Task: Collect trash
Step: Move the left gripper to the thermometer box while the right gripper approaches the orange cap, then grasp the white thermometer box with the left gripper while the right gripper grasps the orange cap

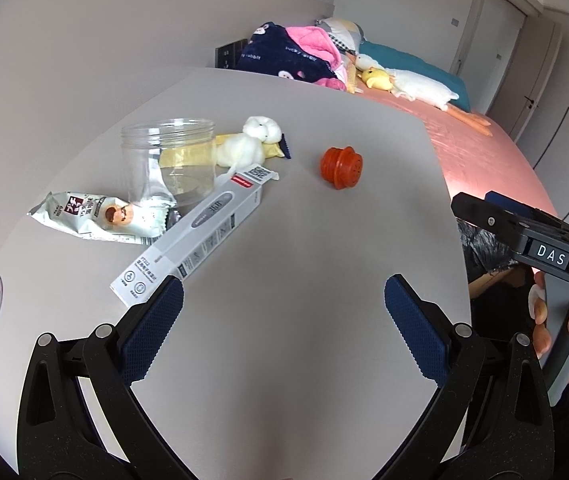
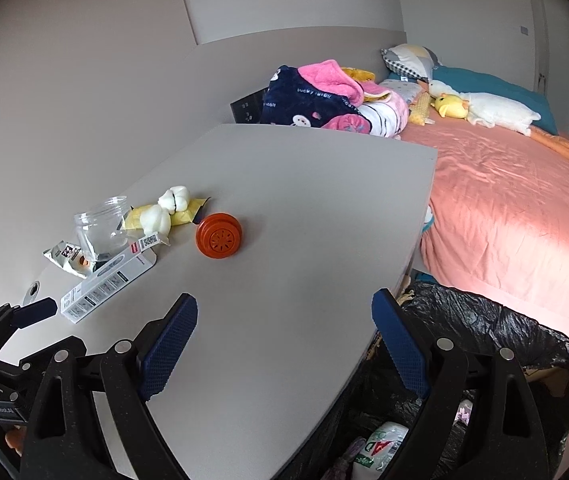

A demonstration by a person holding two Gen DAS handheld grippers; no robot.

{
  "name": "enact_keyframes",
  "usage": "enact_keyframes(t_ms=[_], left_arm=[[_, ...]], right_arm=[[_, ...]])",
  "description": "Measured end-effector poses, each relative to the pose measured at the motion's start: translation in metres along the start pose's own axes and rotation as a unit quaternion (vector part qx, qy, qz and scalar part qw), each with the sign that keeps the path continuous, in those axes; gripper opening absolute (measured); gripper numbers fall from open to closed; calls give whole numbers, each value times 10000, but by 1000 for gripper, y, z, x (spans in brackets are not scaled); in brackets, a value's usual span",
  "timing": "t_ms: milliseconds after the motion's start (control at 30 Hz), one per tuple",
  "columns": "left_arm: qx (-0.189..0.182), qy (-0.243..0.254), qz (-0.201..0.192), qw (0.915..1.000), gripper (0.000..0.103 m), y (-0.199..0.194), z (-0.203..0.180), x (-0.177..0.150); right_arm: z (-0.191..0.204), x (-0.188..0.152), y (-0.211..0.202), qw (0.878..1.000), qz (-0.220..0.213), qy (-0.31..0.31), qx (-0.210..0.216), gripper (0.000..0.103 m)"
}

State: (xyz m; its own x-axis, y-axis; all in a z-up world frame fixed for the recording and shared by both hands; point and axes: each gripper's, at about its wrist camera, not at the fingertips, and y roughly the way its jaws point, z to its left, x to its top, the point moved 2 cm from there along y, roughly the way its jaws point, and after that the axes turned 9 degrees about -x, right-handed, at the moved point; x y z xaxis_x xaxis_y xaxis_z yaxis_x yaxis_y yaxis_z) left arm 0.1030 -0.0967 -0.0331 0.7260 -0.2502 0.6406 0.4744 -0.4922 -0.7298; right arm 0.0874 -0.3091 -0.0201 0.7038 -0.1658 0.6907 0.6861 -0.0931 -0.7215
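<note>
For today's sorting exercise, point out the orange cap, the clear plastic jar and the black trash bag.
orange cap [image 2: 219, 235]: right wrist view, on its round slotted face.
clear plastic jar [image 1: 164, 160]: left wrist view, on its transparent side wall.
black trash bag [image 2: 484, 320]: right wrist view, on the crinkled rim beside the table.

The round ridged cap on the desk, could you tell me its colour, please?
Orange-red cap; right wrist view shows it best.

On the grey table [image 1: 284, 280], the clear plastic jar [image 1: 168, 160] stands behind the long white cardboard box [image 1: 200, 236], with the orange ribbed cap [image 1: 341, 168] well to their right.
</note>
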Motion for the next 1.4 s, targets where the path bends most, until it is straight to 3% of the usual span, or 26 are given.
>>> enact_keyframes(t_ms=[733, 1033, 1267, 1400], left_arm=[[392, -168, 246, 9988, 97, 29, 63, 13], [318, -340, 575, 9973, 75, 47, 76, 12], [198, -439, 530, 9974, 74, 51, 74, 16], [213, -347, 530, 9978, 71, 57, 68, 19]], right_arm=[[49, 35, 64, 9984, 377, -228, 355, 89], [69, 41, 93, 9972, 574, -266, 386, 85], [72, 41, 108, 9971, 664, -208, 299, 84], [71, 40, 111, 9973, 656, -275, 185, 59]])
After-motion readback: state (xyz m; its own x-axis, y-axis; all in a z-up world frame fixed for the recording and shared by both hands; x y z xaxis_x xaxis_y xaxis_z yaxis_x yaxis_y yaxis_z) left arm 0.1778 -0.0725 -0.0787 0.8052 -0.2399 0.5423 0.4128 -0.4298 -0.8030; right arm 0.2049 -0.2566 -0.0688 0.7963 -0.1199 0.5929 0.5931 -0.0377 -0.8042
